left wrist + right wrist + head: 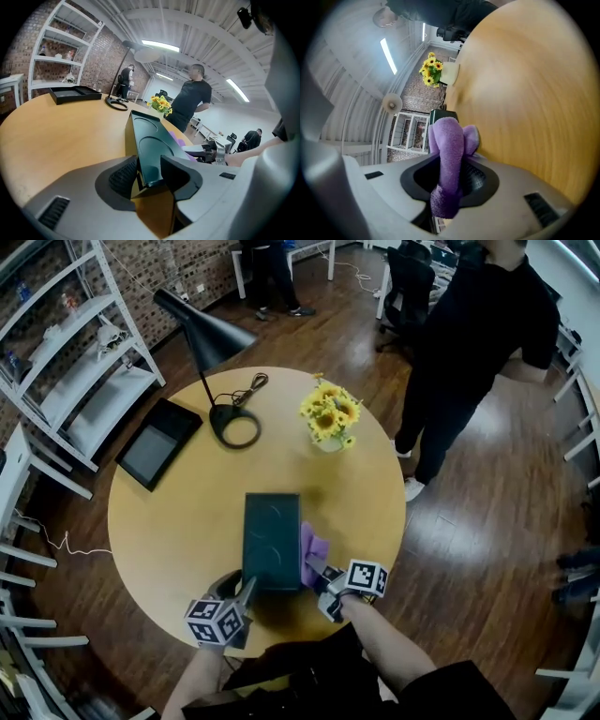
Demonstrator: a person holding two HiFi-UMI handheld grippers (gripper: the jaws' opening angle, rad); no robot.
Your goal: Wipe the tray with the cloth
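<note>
A dark green rectangular tray (272, 538) lies lengthwise in the middle of the round wooden table (169, 521). My left gripper (247, 590) is shut on the near end of the tray (152, 140), one jaw on either side of its rim. My right gripper (318, 577) is shut on a purple cloth (314, 547) just off the tray's right edge. In the right gripper view the folded cloth (448, 150) sticks out past the jaws, and a corner of the tray (443, 115) shows beyond it. From the left gripper view I see the cloth (179, 139) beside the tray.
A vase of sunflowers (330, 416) stands beyond the tray, with a black desk lamp (208, 332) and a flat black tray (159, 442) at the far left of the table. A person in black (478, 343) stands off the table's far right. White shelves (66, 362) line the left wall.
</note>
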